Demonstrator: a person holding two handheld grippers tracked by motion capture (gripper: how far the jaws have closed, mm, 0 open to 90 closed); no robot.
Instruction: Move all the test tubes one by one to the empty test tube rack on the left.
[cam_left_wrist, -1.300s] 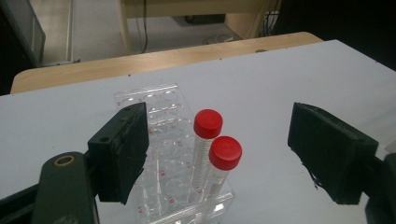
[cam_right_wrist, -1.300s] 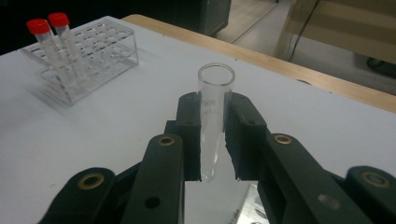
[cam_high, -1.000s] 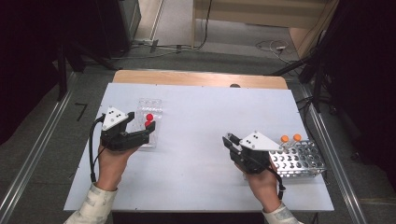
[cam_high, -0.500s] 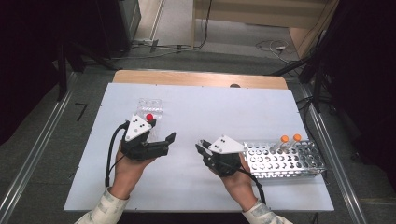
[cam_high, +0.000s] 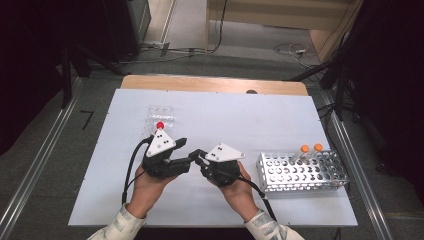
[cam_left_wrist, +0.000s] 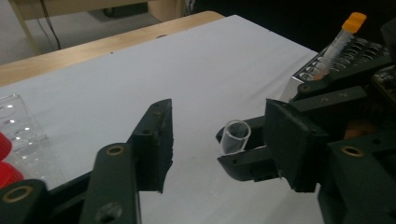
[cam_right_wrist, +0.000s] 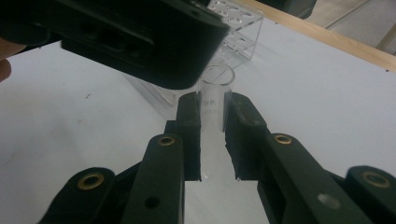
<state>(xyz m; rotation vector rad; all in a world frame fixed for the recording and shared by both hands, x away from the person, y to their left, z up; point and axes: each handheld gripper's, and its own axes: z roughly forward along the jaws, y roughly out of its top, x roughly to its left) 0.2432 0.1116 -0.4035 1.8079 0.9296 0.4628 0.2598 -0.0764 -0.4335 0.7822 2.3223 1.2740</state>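
On the white counter (cam_high: 280, 125) the two grippers meet tip to tip near the front middle, each held in a hand coming in from the near edge. The right gripper (cam_high: 199, 156) is clamped on a clear tube (cam_right_wrist: 214, 100) with no cap: in the right gripper view its two black pads press the tube's sides, and the open mouth stands just past the tips. In the left gripper view the same tube (cam_left_wrist: 233, 136) shows between the right gripper's tips, mouth tilted up, above the counter. The left gripper (cam_high: 186, 159) has its jaws apart; they have just been closing, and the tube's mouth lies toward the gap between them, but the pads do not press on it. One left jaw hangs dark and blurred just over the tube's mouth in the right gripper view. Behind the left hand (cam_high: 150, 182), close to it, a clear rack (cam_high: 159, 116) stands on the counter with a red cap (cam_high: 160, 125) showing at its near end. To the right of the right hand (cam_high: 235, 187), a metal rack (cam_high: 300, 172) of round holes stands near the counter's right edge, well apart from the clear one. Two orange-capped tubes (cam_high: 310, 149) stand upright in it at its far right corner.
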